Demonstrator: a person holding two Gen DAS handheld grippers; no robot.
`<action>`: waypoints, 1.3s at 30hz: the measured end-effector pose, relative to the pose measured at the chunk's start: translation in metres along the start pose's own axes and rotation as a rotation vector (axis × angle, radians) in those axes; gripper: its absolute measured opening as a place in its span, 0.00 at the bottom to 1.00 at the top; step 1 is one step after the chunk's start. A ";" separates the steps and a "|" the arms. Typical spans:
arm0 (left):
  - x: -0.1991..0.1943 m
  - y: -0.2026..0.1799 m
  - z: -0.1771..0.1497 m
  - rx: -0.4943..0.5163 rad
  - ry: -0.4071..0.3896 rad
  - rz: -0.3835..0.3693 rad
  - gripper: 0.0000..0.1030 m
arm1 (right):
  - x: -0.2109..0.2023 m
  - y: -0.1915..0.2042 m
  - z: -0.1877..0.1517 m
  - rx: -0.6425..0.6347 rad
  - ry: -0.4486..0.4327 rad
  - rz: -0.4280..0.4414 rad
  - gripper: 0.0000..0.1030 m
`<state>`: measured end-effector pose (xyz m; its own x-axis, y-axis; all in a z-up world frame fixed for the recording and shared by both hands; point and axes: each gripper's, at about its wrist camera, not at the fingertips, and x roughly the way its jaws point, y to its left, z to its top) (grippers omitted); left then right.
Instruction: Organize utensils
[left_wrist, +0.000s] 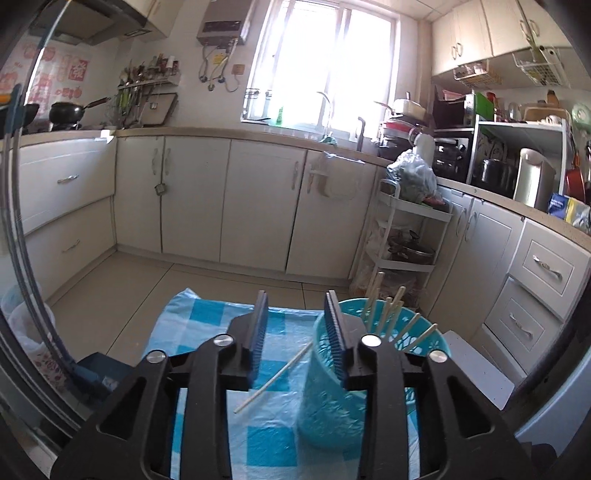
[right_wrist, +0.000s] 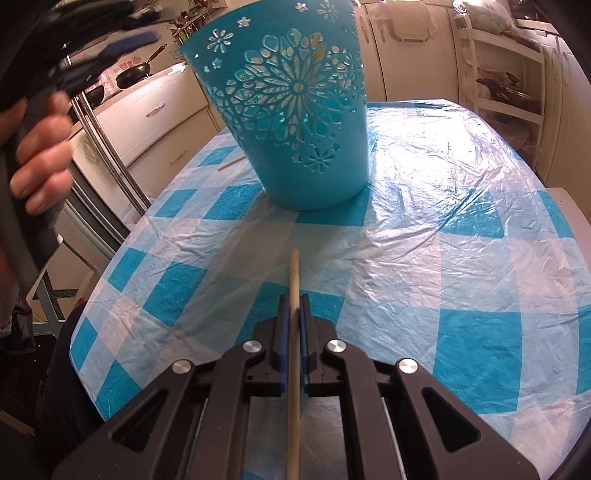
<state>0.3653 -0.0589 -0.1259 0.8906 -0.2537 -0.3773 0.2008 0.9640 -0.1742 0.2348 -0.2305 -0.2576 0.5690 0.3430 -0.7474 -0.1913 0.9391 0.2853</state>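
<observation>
A turquoise cut-out basket (right_wrist: 295, 110) stands on the blue-and-white checked tablecloth (right_wrist: 424, 236). In the left wrist view the basket (left_wrist: 325, 398) holds several wooden chopsticks (left_wrist: 384, 314) standing upright. One loose chopstick (left_wrist: 273, 376) lies on the cloth to its left, and its tip shows beside the basket in the right wrist view (right_wrist: 231, 162). My left gripper (left_wrist: 299, 306) is open and empty above the basket's near rim. My right gripper (right_wrist: 294, 299) is shut on a chopstick (right_wrist: 294, 273), held low over the cloth and pointing at the basket.
The table sits in a kitchen with white cabinets (left_wrist: 221, 199) around it. A white trolley (left_wrist: 406, 236) stands behind the table at right. A metal chair frame (right_wrist: 107, 155) is at the table's left edge. The hand holding the left gripper (right_wrist: 37, 147) shows at left.
</observation>
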 end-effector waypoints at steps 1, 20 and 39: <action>-0.002 0.009 0.000 -0.008 0.005 0.015 0.34 | 0.000 0.001 0.000 -0.006 0.003 0.001 0.11; 0.031 0.099 -0.049 -0.020 0.271 0.103 0.49 | -0.115 0.004 0.092 0.120 -0.314 0.398 0.06; 0.191 0.033 -0.056 0.357 0.622 -0.164 0.52 | -0.057 -0.004 0.195 0.222 -0.663 0.015 0.07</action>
<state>0.5195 -0.0797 -0.2546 0.4631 -0.2926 -0.8366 0.5267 0.8501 -0.0058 0.3591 -0.2572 -0.0987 0.9490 0.2057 -0.2388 -0.0753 0.8838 0.4617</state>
